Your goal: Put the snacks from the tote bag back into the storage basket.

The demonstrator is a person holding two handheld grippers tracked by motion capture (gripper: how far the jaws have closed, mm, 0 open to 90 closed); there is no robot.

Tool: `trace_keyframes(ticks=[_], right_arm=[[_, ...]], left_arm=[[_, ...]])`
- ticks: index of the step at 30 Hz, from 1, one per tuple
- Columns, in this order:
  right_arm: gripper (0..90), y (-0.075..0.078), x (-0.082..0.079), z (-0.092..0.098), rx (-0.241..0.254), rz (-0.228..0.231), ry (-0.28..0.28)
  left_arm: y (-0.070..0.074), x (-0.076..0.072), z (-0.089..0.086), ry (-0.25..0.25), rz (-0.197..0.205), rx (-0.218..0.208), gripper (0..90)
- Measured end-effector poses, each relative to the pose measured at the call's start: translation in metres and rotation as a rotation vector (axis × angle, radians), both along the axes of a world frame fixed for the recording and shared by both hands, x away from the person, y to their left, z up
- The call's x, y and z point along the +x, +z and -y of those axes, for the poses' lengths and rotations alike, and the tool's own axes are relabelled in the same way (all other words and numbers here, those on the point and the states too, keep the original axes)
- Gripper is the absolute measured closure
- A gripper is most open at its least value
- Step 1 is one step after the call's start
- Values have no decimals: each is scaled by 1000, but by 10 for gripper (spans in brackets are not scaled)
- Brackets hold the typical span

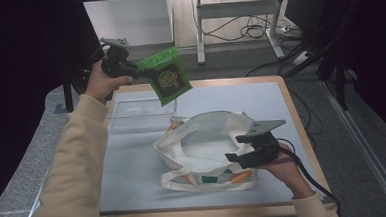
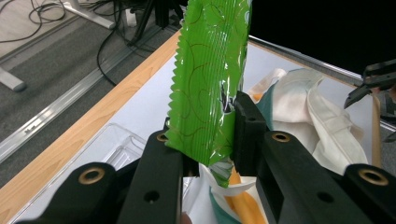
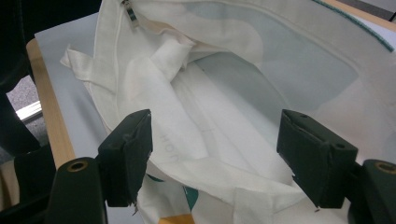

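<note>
My left gripper [image 1: 141, 68] is shut on a green snack packet [image 1: 168, 75], held in the air above the table's back left. In the left gripper view the packet [image 2: 210, 84] stands upright, pinched between the black jaws of the left gripper [image 2: 205, 144]. A white tote bag [image 1: 203, 148] lies mouth-open in the middle of the table. My right gripper [image 1: 235, 149] sits at the bag's right rim. In the right gripper view the right gripper [image 3: 215, 144] has its jaws wide apart over the bag's fabric [image 3: 210, 93], with neither pad pressing on it.
A clear plastic tray [image 1: 131, 114] stands at the back left, under the packet. A grey mat [image 1: 260, 100] covers the wooden table. Beyond the far edge are desk legs [image 1: 199, 33] and floor cables [image 1: 247, 30].
</note>
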State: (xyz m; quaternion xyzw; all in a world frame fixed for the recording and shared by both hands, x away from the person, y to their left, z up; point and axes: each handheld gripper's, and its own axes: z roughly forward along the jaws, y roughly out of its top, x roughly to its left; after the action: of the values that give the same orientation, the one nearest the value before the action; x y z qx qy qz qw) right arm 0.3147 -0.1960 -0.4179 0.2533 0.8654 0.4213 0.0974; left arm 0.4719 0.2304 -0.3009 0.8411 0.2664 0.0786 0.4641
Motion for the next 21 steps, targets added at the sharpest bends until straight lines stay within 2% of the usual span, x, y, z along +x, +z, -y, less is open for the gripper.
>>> trace_keyframes(ticks=[10, 21], right_arm=[[269, -2, 2, -4, -8, -4, 4], [270, -3, 3, -3, -11, -6, 3]], left_arm=[[-9, 14, -16, 50, -15, 11, 759], [-21, 21, -24, 60, -34, 39, 759]])
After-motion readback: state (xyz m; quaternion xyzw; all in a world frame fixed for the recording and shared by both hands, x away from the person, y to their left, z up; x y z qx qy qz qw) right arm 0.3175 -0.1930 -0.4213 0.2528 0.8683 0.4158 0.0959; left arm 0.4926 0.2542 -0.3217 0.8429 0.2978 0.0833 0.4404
